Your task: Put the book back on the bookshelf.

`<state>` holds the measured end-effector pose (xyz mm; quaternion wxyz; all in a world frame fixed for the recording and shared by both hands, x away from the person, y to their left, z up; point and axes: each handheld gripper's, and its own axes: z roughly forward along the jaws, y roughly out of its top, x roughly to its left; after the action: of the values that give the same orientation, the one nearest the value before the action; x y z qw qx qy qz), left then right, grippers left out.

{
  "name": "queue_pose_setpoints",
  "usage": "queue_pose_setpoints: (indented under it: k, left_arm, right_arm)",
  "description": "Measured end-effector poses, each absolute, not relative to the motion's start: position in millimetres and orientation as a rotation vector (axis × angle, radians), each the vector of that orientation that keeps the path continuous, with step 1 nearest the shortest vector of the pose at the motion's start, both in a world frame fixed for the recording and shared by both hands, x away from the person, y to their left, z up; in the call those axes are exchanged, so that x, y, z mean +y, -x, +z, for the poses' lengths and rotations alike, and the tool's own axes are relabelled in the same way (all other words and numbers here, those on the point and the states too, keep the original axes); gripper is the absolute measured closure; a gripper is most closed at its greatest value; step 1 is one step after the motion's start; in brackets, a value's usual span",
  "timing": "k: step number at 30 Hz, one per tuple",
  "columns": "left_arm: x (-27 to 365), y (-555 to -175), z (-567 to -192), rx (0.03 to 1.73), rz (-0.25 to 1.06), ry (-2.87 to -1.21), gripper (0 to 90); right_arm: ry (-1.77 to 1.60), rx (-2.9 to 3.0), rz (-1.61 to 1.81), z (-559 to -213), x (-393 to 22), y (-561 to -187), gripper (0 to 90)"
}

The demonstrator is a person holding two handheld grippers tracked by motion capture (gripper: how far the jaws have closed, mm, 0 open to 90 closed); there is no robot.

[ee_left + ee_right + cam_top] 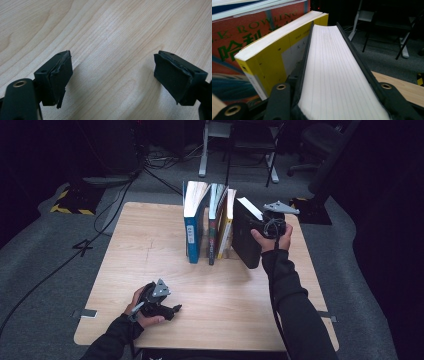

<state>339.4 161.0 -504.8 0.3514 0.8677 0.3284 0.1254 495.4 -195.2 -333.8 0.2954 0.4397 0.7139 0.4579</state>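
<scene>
The right gripper (262,226) is grasping a black book (246,239) by its two covers, with the white pages (334,75) showing between the jaws. The book is standing upright, tilted a little, at the right end of a row of books on the table (150,265), just beside a yellow book (277,52). The left gripper (172,309) is resting near the table's front edge, its jaws released and wide apart over bare wood.

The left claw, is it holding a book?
No, the left claw is open over bare wooden table, nothing between its pads.
</scene>
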Motion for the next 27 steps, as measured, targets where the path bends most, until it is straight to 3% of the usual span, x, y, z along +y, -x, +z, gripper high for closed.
queue_pose_setpoints:
  k: [10, 19, 27]
  left_arm:
    - [161, -340, -505, 0.852, 0.323, -2.245, 15.4]
    - [161, -340, -505, 0.852, 0.323, -2.245, 15.4]
    - [161, -340, -505, 0.852, 0.323, -2.245, 15.4]
  right_arm:
    - [-1.174, 1.872, 1.248, -359, -198, -498, 52.7]
    - [-1.151, 1.927, 1.241, -361, -206, -487, 51.2]
    - [-1.153, 2.015, 1.244, -361, -211, -479, 44.1]
